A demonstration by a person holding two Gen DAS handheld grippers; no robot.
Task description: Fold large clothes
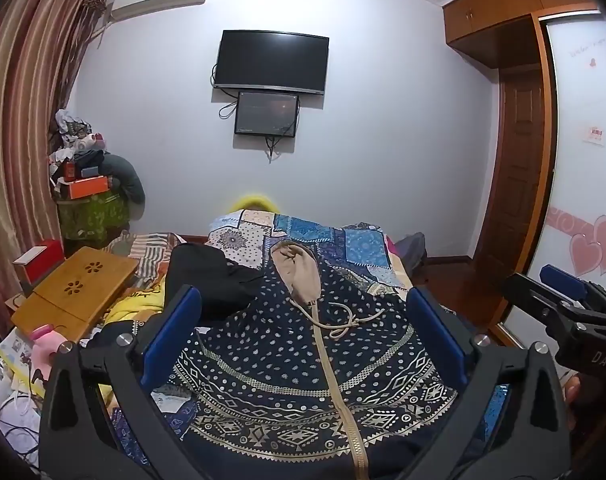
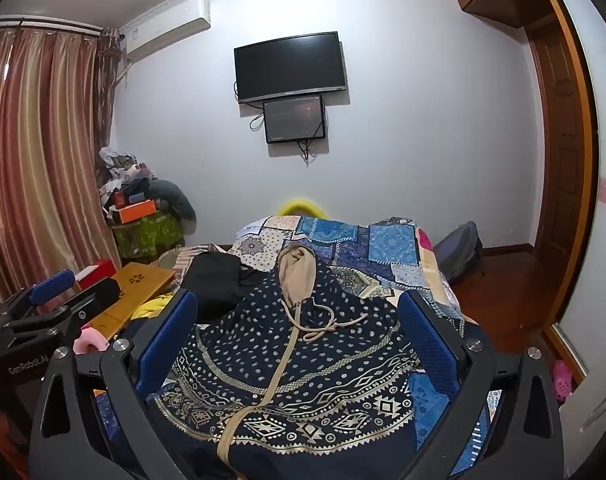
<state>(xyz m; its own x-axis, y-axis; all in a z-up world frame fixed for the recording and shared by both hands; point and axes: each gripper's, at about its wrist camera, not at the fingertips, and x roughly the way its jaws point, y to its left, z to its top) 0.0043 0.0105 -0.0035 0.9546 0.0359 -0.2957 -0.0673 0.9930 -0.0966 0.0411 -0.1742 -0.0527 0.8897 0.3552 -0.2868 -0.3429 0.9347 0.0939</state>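
A large navy hooded jacket [image 1: 303, 360] with white dots, gold patterned bands, a beige zip and a beige-lined hood [image 1: 299, 272] lies spread on the bed, hood pointing away; it also shows in the right wrist view [image 2: 295, 364]. My left gripper [image 1: 303, 320] is open above the jacket's lower part, holding nothing. My right gripper [image 2: 297, 316] is open above the same garment, empty. The right gripper also shows at the right edge of the left wrist view [image 1: 563, 300], and the left gripper at the left edge of the right wrist view [image 2: 55, 300].
A blue patchwork quilt [image 1: 343, 240] covers the bed. A black garment [image 1: 207, 276] lies left of the hood. A wooden lap table [image 1: 75, 292] and clutter sit on the left. A backpack [image 2: 459, 248], wooden floor, wardrobe and door are on the right.
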